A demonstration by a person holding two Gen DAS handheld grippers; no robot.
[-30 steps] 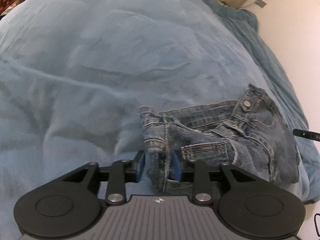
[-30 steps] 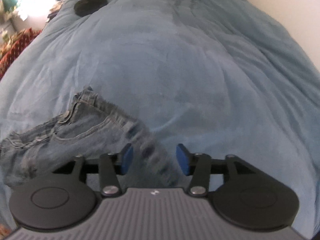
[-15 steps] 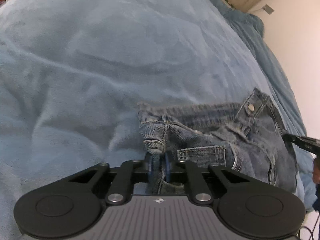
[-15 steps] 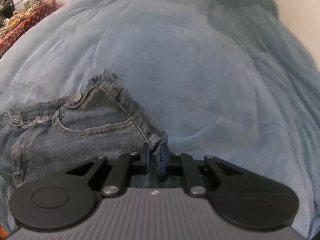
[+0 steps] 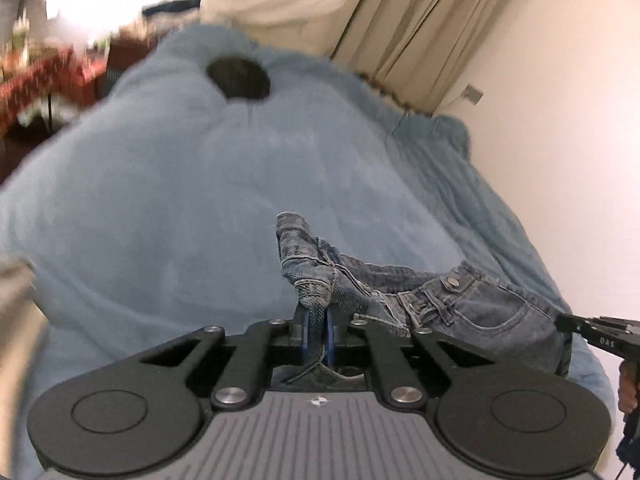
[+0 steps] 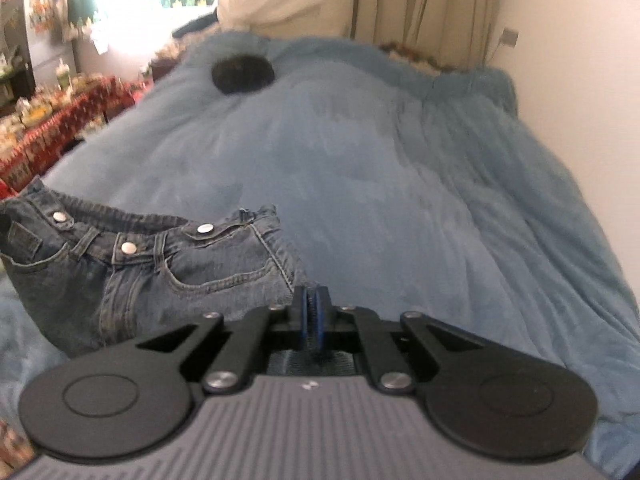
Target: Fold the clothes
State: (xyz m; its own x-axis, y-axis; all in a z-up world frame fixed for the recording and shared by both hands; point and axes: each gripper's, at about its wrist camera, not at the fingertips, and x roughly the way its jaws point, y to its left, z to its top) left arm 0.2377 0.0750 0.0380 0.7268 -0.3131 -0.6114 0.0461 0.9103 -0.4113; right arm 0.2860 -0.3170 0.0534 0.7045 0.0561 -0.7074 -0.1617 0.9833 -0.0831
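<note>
change: my left gripper [image 5: 316, 330] and right gripper [image 6: 313, 314] just pinched the jeans [image 6: 160, 264] and lifted them (off the bed [image 6: 400, 200]) | next: fold

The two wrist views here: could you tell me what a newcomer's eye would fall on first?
The denim jeans, pinched at either end of the waistband by the left gripper and right gripper, hang stretched between them above the blue blanket that covers the bed. A dark round object sits on the blanket at the far end, near the curtains.
</note>
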